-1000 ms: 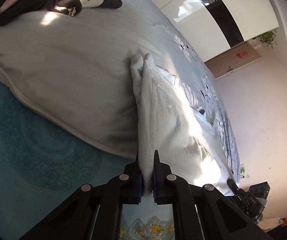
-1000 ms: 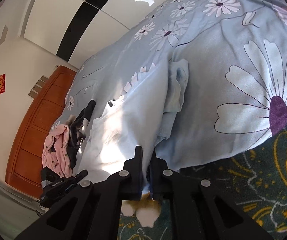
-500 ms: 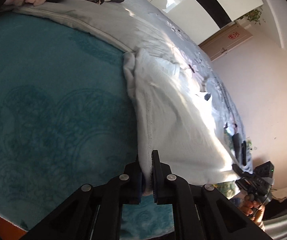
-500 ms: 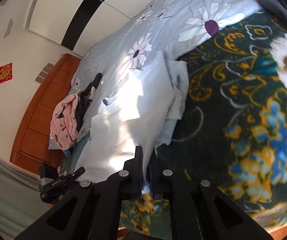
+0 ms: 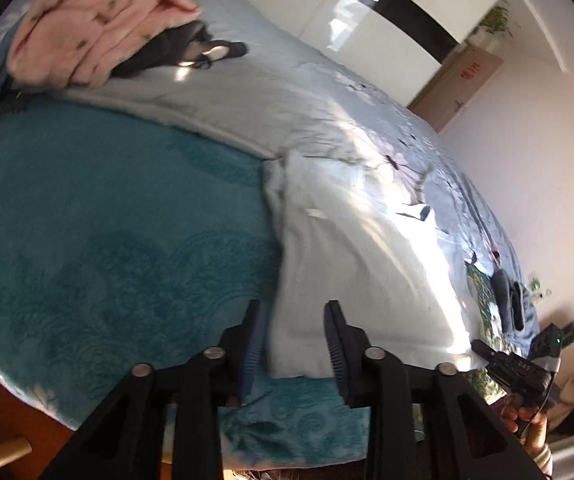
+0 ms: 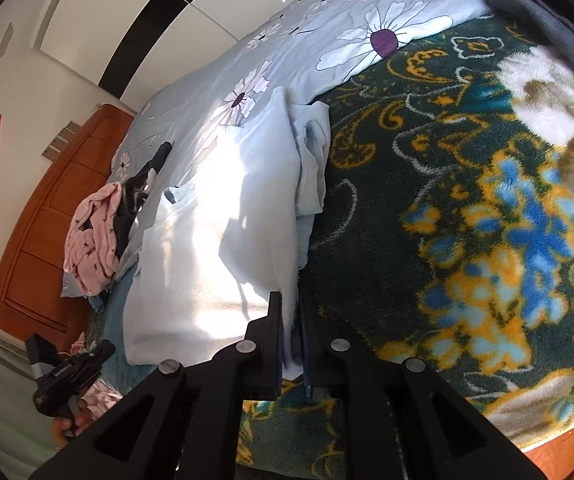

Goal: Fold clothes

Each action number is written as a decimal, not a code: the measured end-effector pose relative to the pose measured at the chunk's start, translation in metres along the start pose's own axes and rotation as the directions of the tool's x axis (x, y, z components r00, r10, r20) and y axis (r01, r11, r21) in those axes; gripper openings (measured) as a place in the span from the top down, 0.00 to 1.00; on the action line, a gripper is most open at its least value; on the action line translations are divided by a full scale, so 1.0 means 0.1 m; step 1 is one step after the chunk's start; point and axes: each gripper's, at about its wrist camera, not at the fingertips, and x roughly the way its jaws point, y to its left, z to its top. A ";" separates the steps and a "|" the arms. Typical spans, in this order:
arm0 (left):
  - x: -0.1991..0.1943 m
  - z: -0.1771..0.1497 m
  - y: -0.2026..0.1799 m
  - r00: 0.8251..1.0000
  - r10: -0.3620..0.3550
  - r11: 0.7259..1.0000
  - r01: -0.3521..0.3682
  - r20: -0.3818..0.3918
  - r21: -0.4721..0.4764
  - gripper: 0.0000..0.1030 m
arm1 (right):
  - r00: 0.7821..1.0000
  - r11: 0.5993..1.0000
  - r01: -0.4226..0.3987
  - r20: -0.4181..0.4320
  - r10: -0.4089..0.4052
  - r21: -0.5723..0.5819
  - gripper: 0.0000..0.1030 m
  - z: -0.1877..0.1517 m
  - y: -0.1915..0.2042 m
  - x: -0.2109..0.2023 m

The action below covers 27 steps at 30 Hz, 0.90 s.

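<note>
A pale blue garment (image 5: 351, 248) lies spread on the bed, its near hem at the bed's front edge. My left gripper (image 5: 293, 312) is open, its jaws on either side of the garment's near left corner without pinching it. In the right wrist view the same garment (image 6: 223, 240) lies flat, with a bunched sleeve along its right side. My right gripper (image 6: 289, 312) is shut on the garment's near right corner.
A teal blanket (image 5: 107, 240) lies left of the garment and a dark floral blanket (image 6: 467, 200) right of it. A pink and black clothes pile (image 5: 99, 36) sits at the far left. A grey item (image 5: 507, 300) lies far right. A flowered sheet (image 6: 327, 40) covers the bed.
Both grippers drew the garment toward the bed's front edge and laid it flat. My left gripper opened and let go of its corner. My right gripper stays shut.
</note>
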 end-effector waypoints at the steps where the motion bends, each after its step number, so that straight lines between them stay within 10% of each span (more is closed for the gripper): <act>1: 0.05 0.03 -0.16 1.000 -0.022 0.999 0.022 -0.003 0.044 0.51 | 1.000 1.000 -0.004 0.005 0.005 -0.001 0.87 0.00 -0.01 0.00; 4: 0.30 0.06 -0.55 0.997 -0.061 0.991 0.066 -0.049 0.114 0.47 | 0.999 1.000 -0.030 0.020 0.030 0.000 0.62 0.01 -0.06 0.01; 16: 1.13 -0.22 -1.12 0.966 0.041 0.973 0.020 -0.256 0.231 0.48 | 0.992 0.992 -0.119 0.038 0.117 0.047 0.55 0.18 -0.02 0.22; 19: 1.09 -0.26 -1.13 0.971 0.050 0.971 0.007 -0.234 0.240 0.48 | 0.992 0.990 -0.124 0.026 0.123 0.064 0.86 0.20 -0.01 0.24; 27: 1.11 -0.40 -1.22 0.966 -0.031 0.961 0.100 -0.257 0.259 0.48 | 0.999 0.998 -0.037 -0.008 0.038 0.045 0.90 0.34 0.27 0.21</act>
